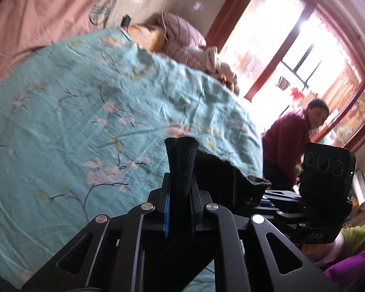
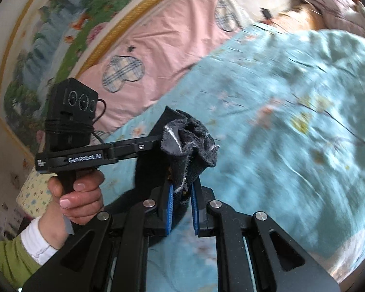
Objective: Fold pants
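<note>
The black pants (image 1: 182, 163) are held in the air above the bed by both grippers. My left gripper (image 1: 180, 194) is shut on a bunched edge of the pants, which sticks up between its blue pads. My right gripper (image 2: 182, 189) is shut on another bunched edge of the pants (image 2: 189, 141), showing its grey fleecy inside. The two grippers are close side by side: the right one shows in the left wrist view (image 1: 275, 199), and the left one, with the hand holding it, shows in the right wrist view (image 2: 133, 148). The rest of the pants hangs down, mostly hidden.
A teal floral quilt (image 1: 85, 112) covers the bed below. A pink sheet (image 2: 158, 48) and pillows (image 1: 182, 36) lie at the far end. A person in a maroon jacket (image 1: 292, 141) stands by the window at the right. A framed painting (image 2: 60, 29) hangs on the wall.
</note>
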`<state>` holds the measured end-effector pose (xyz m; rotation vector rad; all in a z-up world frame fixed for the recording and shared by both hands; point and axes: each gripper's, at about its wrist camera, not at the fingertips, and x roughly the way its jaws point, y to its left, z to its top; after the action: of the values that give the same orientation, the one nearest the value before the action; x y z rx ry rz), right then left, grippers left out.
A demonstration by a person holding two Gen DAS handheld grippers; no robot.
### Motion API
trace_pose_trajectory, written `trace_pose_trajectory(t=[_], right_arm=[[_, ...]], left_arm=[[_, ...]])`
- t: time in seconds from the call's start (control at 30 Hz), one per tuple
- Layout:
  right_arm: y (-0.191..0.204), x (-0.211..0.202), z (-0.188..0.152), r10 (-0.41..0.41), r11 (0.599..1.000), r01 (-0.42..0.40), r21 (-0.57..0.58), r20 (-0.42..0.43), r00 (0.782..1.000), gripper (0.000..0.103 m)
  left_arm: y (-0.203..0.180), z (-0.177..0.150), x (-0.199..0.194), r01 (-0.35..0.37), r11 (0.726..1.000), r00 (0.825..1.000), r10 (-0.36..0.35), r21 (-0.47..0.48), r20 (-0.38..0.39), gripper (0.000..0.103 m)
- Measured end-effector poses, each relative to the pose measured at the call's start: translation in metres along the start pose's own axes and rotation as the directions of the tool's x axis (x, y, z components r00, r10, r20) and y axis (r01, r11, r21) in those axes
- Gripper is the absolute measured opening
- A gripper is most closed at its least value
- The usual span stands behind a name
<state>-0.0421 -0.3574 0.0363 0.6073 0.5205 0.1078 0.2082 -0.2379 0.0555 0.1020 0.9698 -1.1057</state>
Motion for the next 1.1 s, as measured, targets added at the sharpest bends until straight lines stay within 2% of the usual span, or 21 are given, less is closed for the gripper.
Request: trace_pose_trajectory(t=[0.17,0.4,0.67,0.9,1.1], right_arm=[[0.036,0.001,0.005,0.104,0.991,-0.105,-0.077,-0.023,0.994,0.014],[0.080,0.017,-0.004,0.174,0.970,-0.189,-0.155,-0.103,0.979,0.014],[0.113,0.052,-0.032,0.165,0.939,-0.225,-0.258,-0.235,0.958,0.014],[0.124,0.082,-0.056,0.137,0.922,-0.241,-0.302,-0.329,0.934,0.014],[0.129,0.099,-0.066,0.101,0.913,-0.238,-0.331,-0.383,0.918,0.014]], left_arm=[[0.006,-0.016,-0.036,0.006,0.999,0.997,-0.003,-0.037,0.075,0.010],[0.025,-0.055,-0.077,0.000,0.995,0.987,0.017,-0.105,0.161,0.010],[0.049,-0.109,-0.099,-0.007,0.977,0.978,0.051,-0.214,0.200,0.010],[0.072,-0.152,-0.109,-0.010,0.946,0.973,0.083,-0.324,0.214,0.010],[0.088,-0.175,-0.108,0.004,0.917,0.970,0.093,-0.399,0.225,0.010]])
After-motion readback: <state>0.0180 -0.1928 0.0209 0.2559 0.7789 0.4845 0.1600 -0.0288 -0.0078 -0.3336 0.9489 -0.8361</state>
